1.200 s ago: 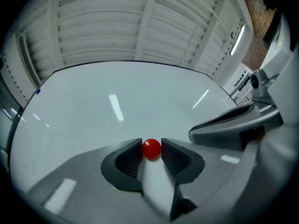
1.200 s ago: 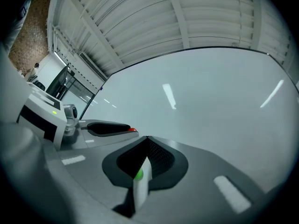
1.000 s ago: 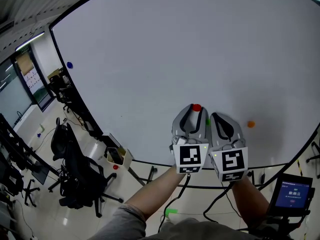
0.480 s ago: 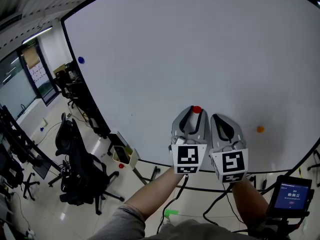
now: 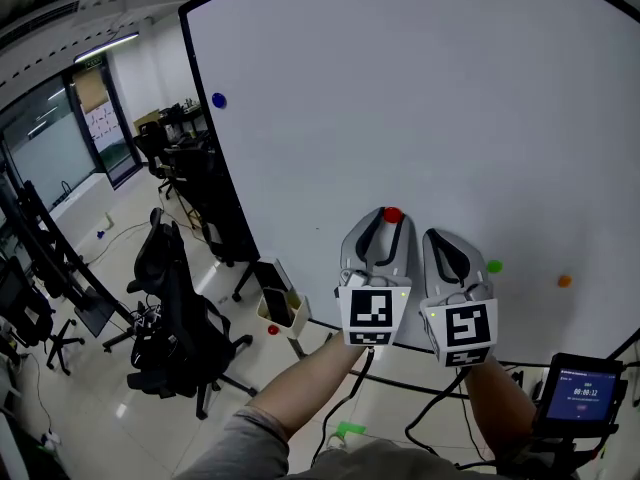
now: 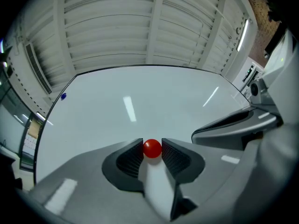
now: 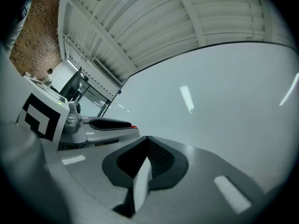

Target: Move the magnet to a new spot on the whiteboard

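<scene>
Fingers (image 6: pixel 132 158) of the left gripper (image 6: pixel 152 144) are clamped on the red magnet (image 6: pixel 152 149), one pad on each side, held up in front of the whiteboard (image 6: pixel 140 101); can't tell if it touches the board. Right gripper (image 7: pixel 146 140) is alongside, jaws pressed together, empty. Green magnet (image 5: pixel 494 266) and orange magnet (image 5: pixel 564 281) are on the board to the right.

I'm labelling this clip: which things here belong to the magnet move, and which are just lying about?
In the job: red magnet, left gripper shut on it, whiteboard.
Lying about: blue magnet, green magnet, orange magnet, chair, screen, right gripper, shut, empty.
</scene>
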{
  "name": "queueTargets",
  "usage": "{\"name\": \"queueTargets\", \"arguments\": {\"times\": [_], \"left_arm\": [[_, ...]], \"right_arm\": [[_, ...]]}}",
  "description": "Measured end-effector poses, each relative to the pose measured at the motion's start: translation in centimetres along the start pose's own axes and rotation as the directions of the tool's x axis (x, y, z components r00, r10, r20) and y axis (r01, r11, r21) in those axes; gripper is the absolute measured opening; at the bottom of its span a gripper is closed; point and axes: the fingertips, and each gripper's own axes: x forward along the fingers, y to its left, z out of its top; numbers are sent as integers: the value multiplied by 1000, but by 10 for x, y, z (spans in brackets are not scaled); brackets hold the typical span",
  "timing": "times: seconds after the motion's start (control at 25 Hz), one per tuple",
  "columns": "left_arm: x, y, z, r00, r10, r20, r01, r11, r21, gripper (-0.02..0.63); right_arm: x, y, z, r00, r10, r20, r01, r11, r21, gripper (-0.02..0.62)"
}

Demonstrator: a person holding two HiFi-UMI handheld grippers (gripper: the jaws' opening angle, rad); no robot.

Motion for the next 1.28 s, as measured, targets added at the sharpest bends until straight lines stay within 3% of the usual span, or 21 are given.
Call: {"name": "queueTargets", "arguments": {"times": [0.72, 1.08, 1.28], "left_arm": [[-21, 189, -3, 991, 135, 17, -135, 991, 15, 118], [-13, 259, 19, 986, 162, 44, -163, 986, 19, 118], [-3, 293, 10, 983, 175, 51, -176, 984, 27, 118]], "right_arm": [[121, 130, 56, 983, 147, 107, -142, 989, -49, 5], [169, 167, 84, 975, 170, 144, -160, 984, -82, 5], [201, 186, 88, 968, 187, 169, -174, 981, -89, 5]]}}
